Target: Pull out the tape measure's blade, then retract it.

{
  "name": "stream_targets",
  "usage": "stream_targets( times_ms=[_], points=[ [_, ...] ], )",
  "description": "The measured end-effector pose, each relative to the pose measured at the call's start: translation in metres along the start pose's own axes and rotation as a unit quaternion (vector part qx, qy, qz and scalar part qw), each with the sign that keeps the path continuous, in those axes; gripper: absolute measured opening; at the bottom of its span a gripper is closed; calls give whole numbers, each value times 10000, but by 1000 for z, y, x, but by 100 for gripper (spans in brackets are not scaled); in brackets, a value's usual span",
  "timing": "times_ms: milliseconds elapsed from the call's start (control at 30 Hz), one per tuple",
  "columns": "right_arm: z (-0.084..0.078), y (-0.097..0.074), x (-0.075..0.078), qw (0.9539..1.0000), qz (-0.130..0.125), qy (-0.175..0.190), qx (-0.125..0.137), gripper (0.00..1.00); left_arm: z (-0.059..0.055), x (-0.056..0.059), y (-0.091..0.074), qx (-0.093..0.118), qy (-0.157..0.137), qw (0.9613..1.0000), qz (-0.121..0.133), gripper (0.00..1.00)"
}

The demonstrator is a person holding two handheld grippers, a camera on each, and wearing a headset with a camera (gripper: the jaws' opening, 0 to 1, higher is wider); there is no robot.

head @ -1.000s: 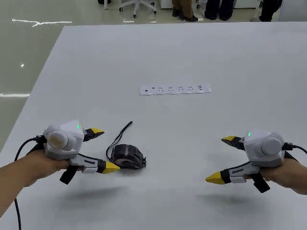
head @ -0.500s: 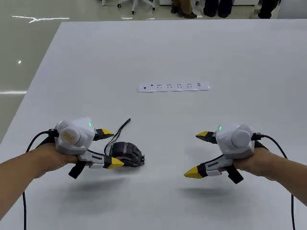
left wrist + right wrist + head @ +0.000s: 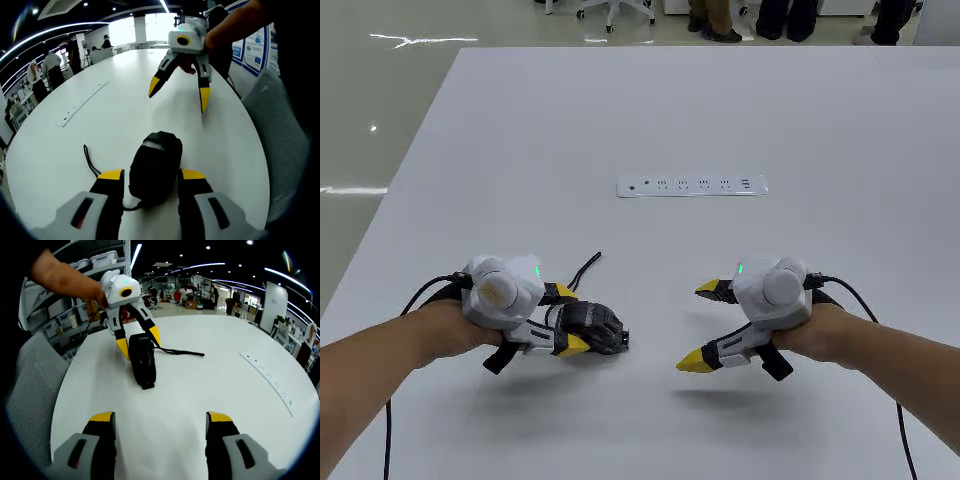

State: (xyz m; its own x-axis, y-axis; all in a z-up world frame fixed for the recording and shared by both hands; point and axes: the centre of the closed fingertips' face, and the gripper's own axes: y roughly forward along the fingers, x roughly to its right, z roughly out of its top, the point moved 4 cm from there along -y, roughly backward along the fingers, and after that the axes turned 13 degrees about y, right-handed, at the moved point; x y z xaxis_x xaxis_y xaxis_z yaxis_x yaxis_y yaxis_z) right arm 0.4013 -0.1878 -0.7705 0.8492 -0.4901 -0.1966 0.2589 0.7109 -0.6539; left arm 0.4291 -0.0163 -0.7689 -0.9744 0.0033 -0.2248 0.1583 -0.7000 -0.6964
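The black tape measure point(image 3: 595, 325) lies on the white table point(image 3: 720, 110), its thin black wrist strap point(image 3: 583, 272) trailing away from me. My left gripper point(image 3: 570, 318) has its yellow-tipped jaws pressed against both sides of the case, seen close up as the tape measure point(image 3: 155, 167) between the left gripper point(image 3: 151, 175) fingers. My right gripper point(image 3: 700, 324) hovers open to the right of the case, a short gap away, nothing in it. The right gripper point(image 3: 161, 417) looks at the tape measure point(image 3: 142, 362) and the left gripper point(image 3: 138, 342). No blade is drawn out.
A white power strip point(image 3: 692, 185) lies flat further back at the table's middle; it also appears as the power strip point(image 3: 82, 102) and the power strip point(image 3: 267, 375). The table's left edge point(image 3: 405, 175) drops to a glossy floor. Office chairs and people stand beyond the far edge.
My left gripper has slid forward over the tape measure and closed its jaws on the case. The right gripper has moved left toward the case, staying open.
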Motion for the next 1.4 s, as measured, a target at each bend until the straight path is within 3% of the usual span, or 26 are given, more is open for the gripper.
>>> stream_targets(
  times_ms=[133,200,233,600,933,1233,1400],
  points=[
    [2,10,-5,9999,97,-110,-91,73,4,-1,4,7,85,9999,-53,38],
    [4,13,-8,9997,156,-152,-100,72,4,2,7,-62,292,9993,-203,35],
    [6,14,-8,9997,169,-158,-93,72,3,2,8,-133,363,9991,-149,34],
    [16,24,-11,9993,254,-244,-94,66,2,1,7,-121,349,9990,-263,31],
    [24,49,-20,9982,298,-458,-262,45,2,2,8,-220,517,9979,-319,31],
    [30,64,-27,9961,389,-691,-375,30,1,1,8,-145,428,9985,-301,31],
    [29,67,-24,9954,401,-745,-460,27,1,1,8,-119,442,9985,-303,31]
  ],
)
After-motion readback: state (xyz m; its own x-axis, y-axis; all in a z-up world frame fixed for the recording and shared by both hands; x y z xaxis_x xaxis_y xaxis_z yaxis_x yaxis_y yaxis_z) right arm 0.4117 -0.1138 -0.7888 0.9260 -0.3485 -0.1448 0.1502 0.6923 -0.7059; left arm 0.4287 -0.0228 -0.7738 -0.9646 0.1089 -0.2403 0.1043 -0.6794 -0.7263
